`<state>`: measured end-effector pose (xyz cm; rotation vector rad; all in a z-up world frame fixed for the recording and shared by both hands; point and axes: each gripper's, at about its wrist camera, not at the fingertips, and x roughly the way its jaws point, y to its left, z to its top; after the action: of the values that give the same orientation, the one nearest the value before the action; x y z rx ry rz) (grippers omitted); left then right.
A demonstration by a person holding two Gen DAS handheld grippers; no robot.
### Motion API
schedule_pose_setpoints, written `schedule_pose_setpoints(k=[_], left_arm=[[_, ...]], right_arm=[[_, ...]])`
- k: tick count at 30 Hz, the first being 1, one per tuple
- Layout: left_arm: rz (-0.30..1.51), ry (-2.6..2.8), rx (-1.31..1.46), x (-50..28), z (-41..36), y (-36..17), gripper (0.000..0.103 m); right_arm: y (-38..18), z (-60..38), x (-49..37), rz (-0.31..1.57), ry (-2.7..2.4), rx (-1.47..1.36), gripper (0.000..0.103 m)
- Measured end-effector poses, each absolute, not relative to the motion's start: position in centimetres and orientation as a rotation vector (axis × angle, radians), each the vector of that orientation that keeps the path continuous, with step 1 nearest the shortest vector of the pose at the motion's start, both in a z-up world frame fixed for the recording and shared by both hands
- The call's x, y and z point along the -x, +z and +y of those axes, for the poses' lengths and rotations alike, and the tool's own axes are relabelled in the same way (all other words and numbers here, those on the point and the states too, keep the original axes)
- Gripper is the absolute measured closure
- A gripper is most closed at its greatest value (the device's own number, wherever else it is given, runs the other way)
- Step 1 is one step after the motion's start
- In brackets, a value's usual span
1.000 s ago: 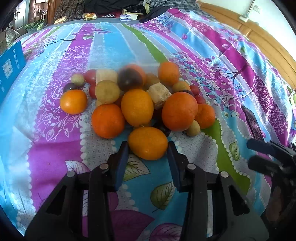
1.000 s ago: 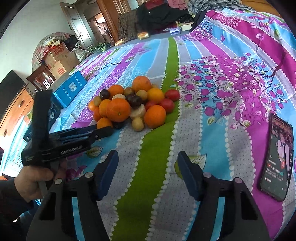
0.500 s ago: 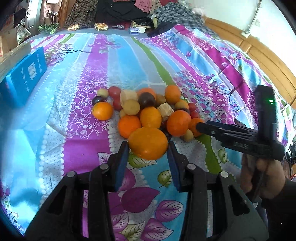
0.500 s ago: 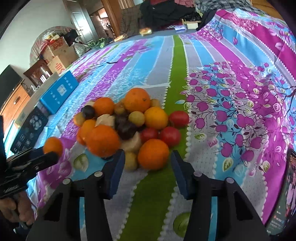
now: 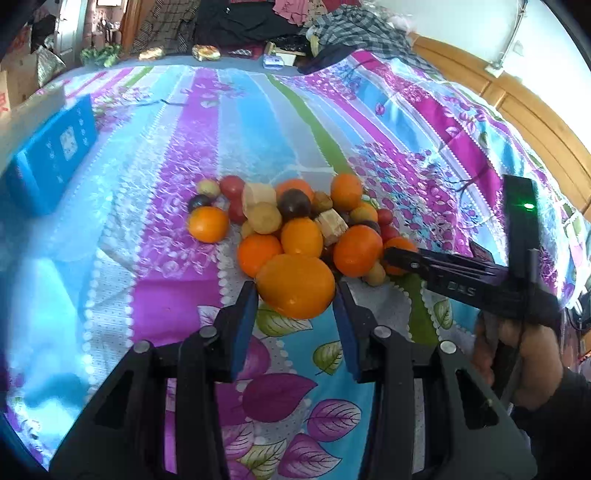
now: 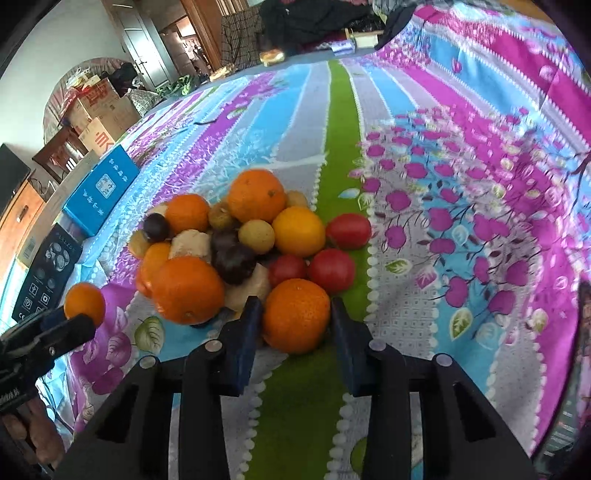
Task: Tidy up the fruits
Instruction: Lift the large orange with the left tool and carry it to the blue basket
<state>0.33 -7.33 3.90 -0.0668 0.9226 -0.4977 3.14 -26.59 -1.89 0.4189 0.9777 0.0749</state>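
A heap of fruit (image 5: 295,221) lies on the striped floral bedspread (image 5: 177,155): oranges, red tomatoes, dark plums and small tan fruits. My left gripper (image 5: 294,295) is shut on a big orange (image 5: 295,280), held above the cloth in front of the heap. That same orange (image 6: 84,302) shows at the far left of the right wrist view. My right gripper (image 6: 295,317) has its jaws closing on the nearest orange (image 6: 295,310) of the heap (image 6: 236,236), and both blue pads touch its sides. In the left wrist view the right gripper (image 5: 391,254) reaches in from the right, held by a hand (image 5: 524,354).
A blue box (image 5: 51,155) lies on the bed to the left, with a dark box (image 6: 48,269) beside it. Clothes (image 5: 258,29) are piled at the far end. A wooden bed frame (image 5: 535,122) runs along the right. Cardboard boxes (image 6: 99,110) stand beyond the bed.
My left gripper has lifted its orange off the cloth and drawn back from the heap. My right gripper has moved up to the heap and narrowed around the nearest orange.
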Motion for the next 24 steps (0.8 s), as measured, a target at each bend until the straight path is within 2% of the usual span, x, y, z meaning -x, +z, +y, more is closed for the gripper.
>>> schedule_pose_setpoints(k=[8, 14, 24], left_arm=[[0.869, -0.333, -0.008, 0.9, -4.8, 8.9, 0.061], [0.804, -0.22, 0.028, 2.4, 0.0, 13.9, 0.061], [0.74, -0.064, 0.113, 4.7, 7.7, 19.0, 0.061]], right_arm=[[7.4, -24.4, -0.4, 0.867, -0.044, -0.258, 0.062], [13.9, -21.1, 0.5, 0.799, -0.018, -0.218, 0.062], [20.4, -14.1, 0.0, 0.726, 0.082, -0.182, 0.062]])
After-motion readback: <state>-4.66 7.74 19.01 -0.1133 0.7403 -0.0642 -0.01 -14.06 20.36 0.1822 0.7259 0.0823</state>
